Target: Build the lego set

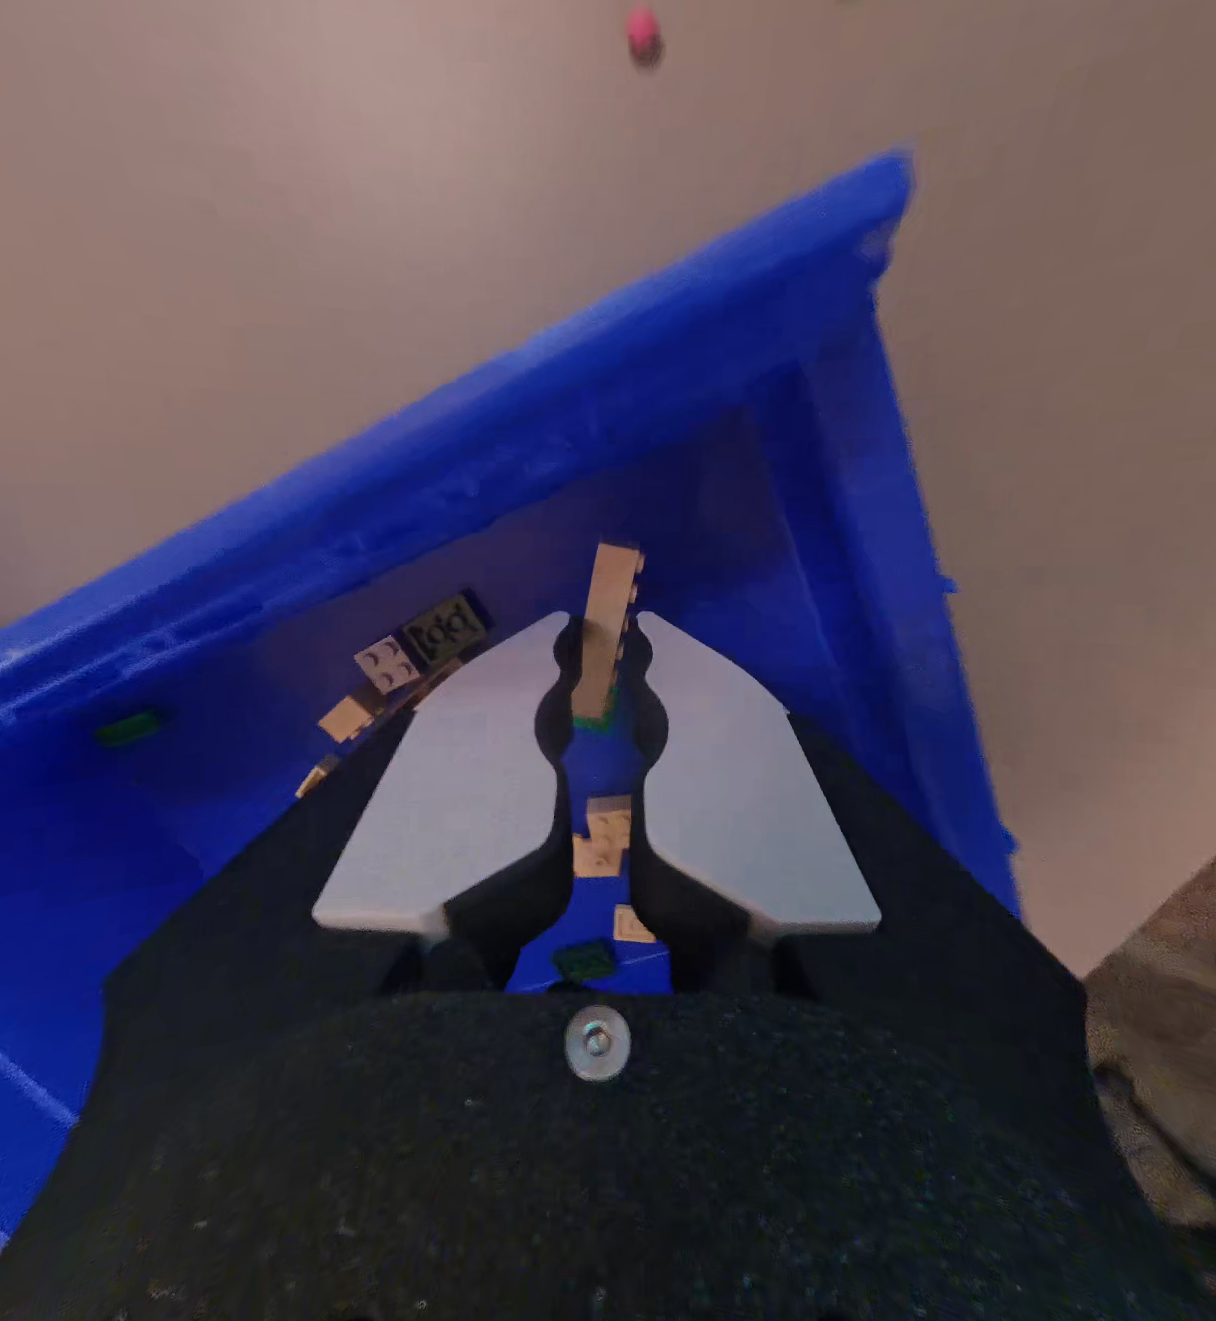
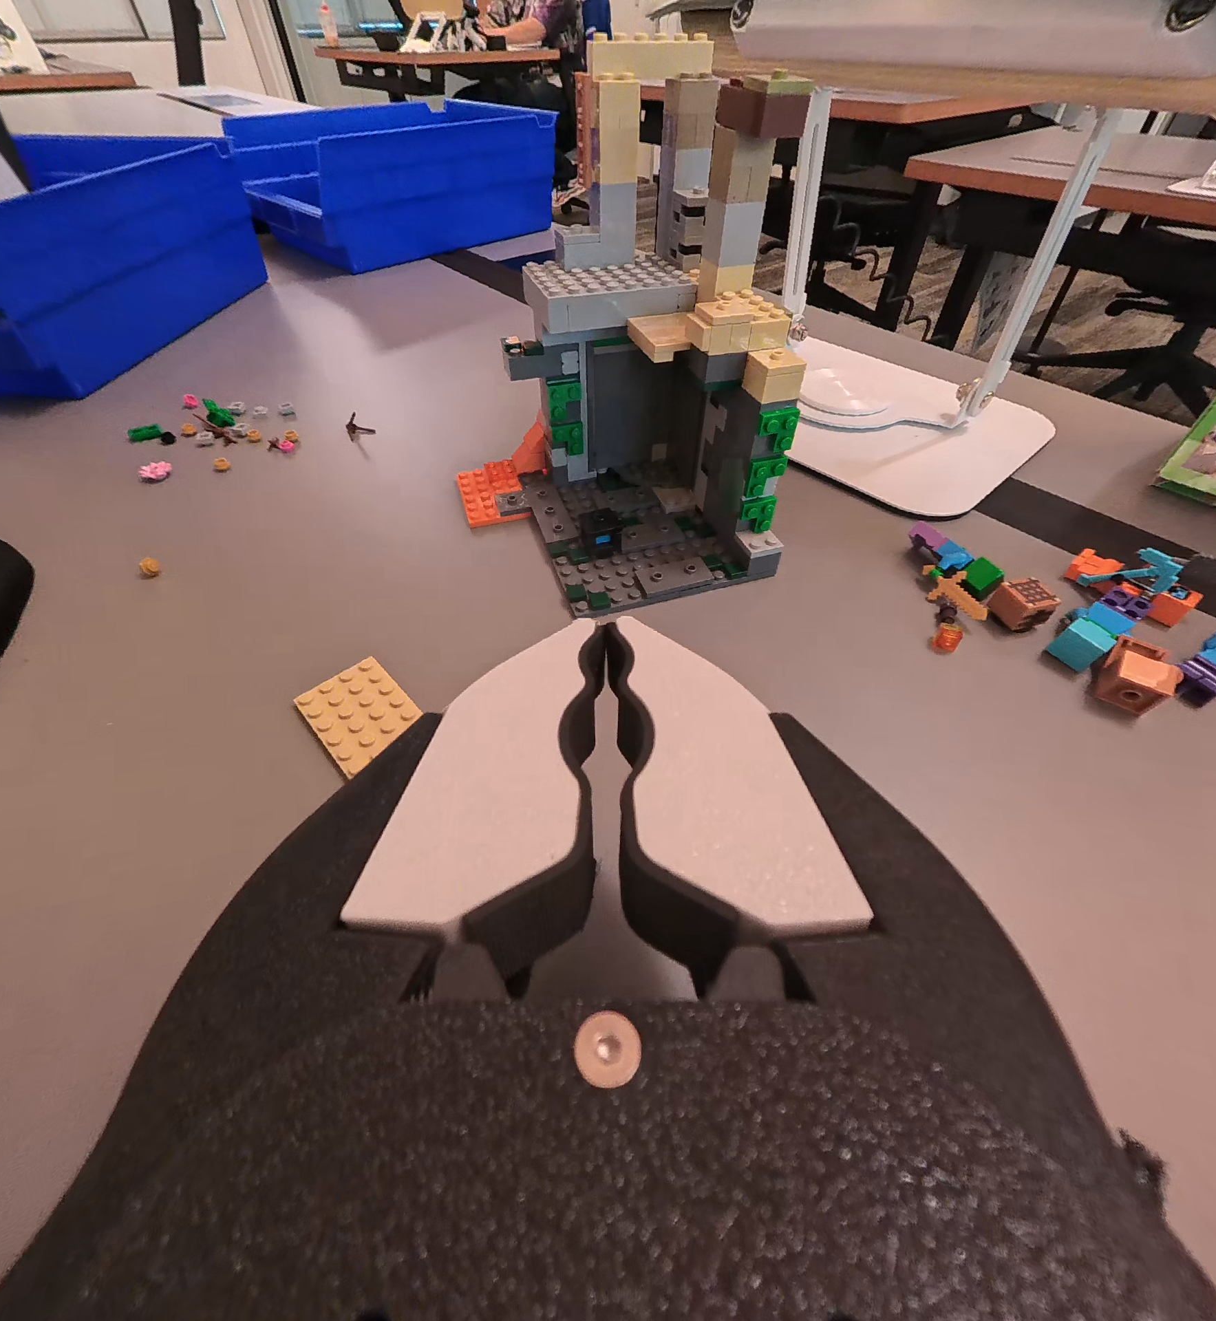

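Tan brick (image 1: 608, 629) pinched near its lower end between the tips of the left gripper (image 1: 601, 643), which reaches into a blue bin (image 1: 447, 500) holding loose tan, dark and green pieces. On the grey table (image 2: 876, 822), the right gripper (image 2: 605, 629) hovers with its jaws pressed together on nothing, just short of the half-built lego model (image 2: 655, 429), a grey walled base topped by tall tan and grey columns. A tan plate (image 2: 357, 713) lies beside it. The brick looks light, rigid and smooth-sided, likely to pivot or slip in a tip pinch; a grip closer to its middle would probably steady it. The model's slender columns appear fragile, so bracing belongs low, on the base walls.
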`<state>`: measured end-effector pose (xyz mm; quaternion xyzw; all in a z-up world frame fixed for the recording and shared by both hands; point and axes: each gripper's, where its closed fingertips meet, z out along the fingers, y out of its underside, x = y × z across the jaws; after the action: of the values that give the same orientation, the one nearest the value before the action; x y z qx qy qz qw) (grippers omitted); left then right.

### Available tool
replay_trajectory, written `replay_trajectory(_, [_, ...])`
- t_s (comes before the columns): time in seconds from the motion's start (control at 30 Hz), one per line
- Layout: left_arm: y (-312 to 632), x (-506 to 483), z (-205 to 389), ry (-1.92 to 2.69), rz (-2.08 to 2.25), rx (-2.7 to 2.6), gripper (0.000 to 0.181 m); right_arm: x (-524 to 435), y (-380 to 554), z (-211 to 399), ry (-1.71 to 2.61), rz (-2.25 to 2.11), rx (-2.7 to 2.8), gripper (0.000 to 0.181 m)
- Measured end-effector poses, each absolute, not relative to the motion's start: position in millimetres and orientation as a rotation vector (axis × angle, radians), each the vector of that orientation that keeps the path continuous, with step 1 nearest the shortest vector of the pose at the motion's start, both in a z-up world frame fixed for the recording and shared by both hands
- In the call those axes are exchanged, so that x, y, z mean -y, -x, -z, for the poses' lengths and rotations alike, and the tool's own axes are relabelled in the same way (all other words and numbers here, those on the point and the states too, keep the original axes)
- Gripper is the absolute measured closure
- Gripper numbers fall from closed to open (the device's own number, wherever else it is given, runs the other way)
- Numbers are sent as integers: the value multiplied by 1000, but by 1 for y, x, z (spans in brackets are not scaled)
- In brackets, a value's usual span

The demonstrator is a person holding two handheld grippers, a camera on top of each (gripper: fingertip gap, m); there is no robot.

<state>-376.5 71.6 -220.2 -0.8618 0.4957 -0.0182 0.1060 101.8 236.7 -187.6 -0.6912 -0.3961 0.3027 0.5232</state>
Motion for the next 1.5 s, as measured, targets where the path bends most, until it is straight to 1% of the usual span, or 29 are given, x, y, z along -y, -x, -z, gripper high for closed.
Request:
replay_trajectory(0.1, [357, -67, 183, 2507, 199, -1299, 170, -230, -96, 185, 1622, -740, 992, 181])
replay_trajectory(0.23, [301, -59, 132, 2359, 486, -1201, 170, -204, -73, 172, 1466, -745, 1169, 177])
replay_trajectory(0.37, [231, -57, 115, 2230, 636, -1288, 170, -167, -35, 163, 1294, -709, 1453, 165])
replay_trajectory(0.57, [137, -61, 133, 2127, 807, -1445, 170, -120, 15, 142, 978, -632, 1727, 158])
replay_trajectory(0.7, [93, -67, 150, 2090, 937, -1483, 170, -99, 32, 138, 863, -630, 1825, 155])
replay_trajectory(0.83, [67, -72, 162, 2098, 1040, -1491, 169, -91, 39, 145, 788, -571, 1889, 152])
replay_trajectory(1.07, [43, -72, 174, 2111, 1177, -1509, 169, -82, 37, 155, 747, -541, 1922, 151])
replay_trajectory(1.13, [38, -69, 175, 2105, 1216, -1512, 169, -77, 36, 160, 722, -528, 1950, 152])
replay_trajectory(1.23, [31, -68, 177, 2106, 1240, -1519, 169, -72, 34, 165, 671, -493, 1975, 167])
replay_trajectory(1.27, [31, -67, 178, 2112, 1234, -1531, 169, -71, 33, 168, 670, -483, 1989, 172])
replay_trajectory(1.33, [30, -70, 177, 2079, 1211, -1527, 169, -74, 29, 170, 737, -535, 1984, 173])
replay_trajectory(1.43, [28, -80, 172, 1979, 1125, -1465, 156, -88, 16, 172, 945, -726, 1923, 173])
replay_trajectory(1.5, [26, -91, 173, 1908, 1012, -1406, 152, -103, 5, 172, 1100, -877, 1826, 173])
